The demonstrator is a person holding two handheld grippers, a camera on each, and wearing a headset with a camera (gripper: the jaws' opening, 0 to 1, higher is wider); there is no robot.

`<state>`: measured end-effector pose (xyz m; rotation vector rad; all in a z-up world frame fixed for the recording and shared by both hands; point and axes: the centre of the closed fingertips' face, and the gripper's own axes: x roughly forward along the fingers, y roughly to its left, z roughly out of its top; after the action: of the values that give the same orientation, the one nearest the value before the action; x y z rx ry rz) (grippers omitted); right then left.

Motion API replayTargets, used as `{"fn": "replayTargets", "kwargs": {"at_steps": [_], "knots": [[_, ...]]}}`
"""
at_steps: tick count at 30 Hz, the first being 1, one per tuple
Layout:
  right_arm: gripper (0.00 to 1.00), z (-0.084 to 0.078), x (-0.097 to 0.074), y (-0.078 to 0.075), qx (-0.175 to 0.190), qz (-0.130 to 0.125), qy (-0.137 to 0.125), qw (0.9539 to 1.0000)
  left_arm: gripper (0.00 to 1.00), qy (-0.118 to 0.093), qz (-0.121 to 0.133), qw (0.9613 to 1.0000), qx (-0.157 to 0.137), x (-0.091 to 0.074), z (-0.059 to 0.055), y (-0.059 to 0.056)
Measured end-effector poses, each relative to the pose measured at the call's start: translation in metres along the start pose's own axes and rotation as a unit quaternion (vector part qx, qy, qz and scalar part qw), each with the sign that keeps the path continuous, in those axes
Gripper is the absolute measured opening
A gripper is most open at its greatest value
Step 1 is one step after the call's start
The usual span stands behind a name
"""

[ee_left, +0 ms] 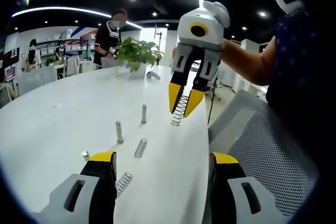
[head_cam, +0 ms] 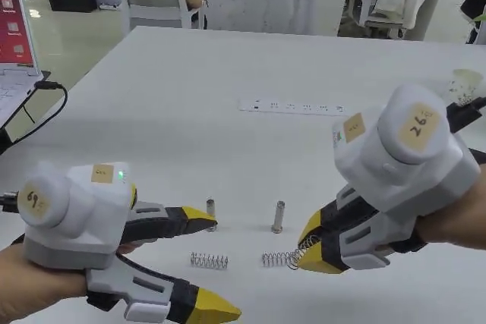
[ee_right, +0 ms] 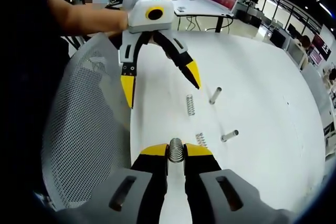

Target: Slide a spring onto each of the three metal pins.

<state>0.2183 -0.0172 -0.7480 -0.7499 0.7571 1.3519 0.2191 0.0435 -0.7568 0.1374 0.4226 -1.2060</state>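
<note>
At the far left of the head view a laptop (head_cam: pixel 15 36) shows a red screen. Its words are too small to read.

The left gripper (head_cam: pixel 225 268) is low on the left, over the white table (head_cam: pixel 190 89). Its claw is wide open and holds nothing. A round yellow sticker (head_cam: pixel 34 201) on its back says 69.

The first pin (head_cam: pixel 210 210) stands up straight, just beside the tip of the upper jaw. It is bare. The first loose spring (head_cam: pixel 209 261) lies flat on the table in front of it, in the gap of the open claw.

The second pin (head_cam: pixel 278 216) stands a little more to the right, and it is bare too. The second loose spring (head_cam: pixel 275 259) lies flat in front of it, with its right end near the other claw. Far behind, a white power strip (head_cam: pixel 292 106) lies on the table.

The right gripper (head_cam: pixel 304 246) has its claw closed tight on the third spring (ee_right: pixel 176 149). It pinches the spring by one end. The rest slants down toward the table, and I cannot tell if it touches. In the left gripper view the third pin (ee_left: pixel 144 114) stands bare near that spring.

A round sticker (head_cam: pixel 416 127) on this gripper says 26.

At the far right a paper cup (head_cam: pixel 465 85) stands on the table. I cannot see what is in it.
</note>
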Motion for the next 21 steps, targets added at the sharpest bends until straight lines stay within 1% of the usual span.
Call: {"fn": "replayTargets", "kwargs": {"at_steps": [7, 16, 21], "knots": [[0.09, -0.001, -0.002, -0.002, 0.002, -0.002, 0.000, 1.0000, 0.68, -0.008, 0.018, 0.9998, -0.010, -0.009, -0.002, 0.008], [0.09, -0.002, -0.004, -0.004, 0.004, -0.004, 0.000, 1.0000, 0.69, -0.016, 0.042, 0.9988, -0.022, -0.016, -0.007, 0.017], [0.09, -0.003, -0.006, -0.005, 0.006, -0.007, 0.000, 1.0000, 0.69, -0.017, 0.054, 0.9981, -0.026, -0.019, -0.009, 0.023]]}}
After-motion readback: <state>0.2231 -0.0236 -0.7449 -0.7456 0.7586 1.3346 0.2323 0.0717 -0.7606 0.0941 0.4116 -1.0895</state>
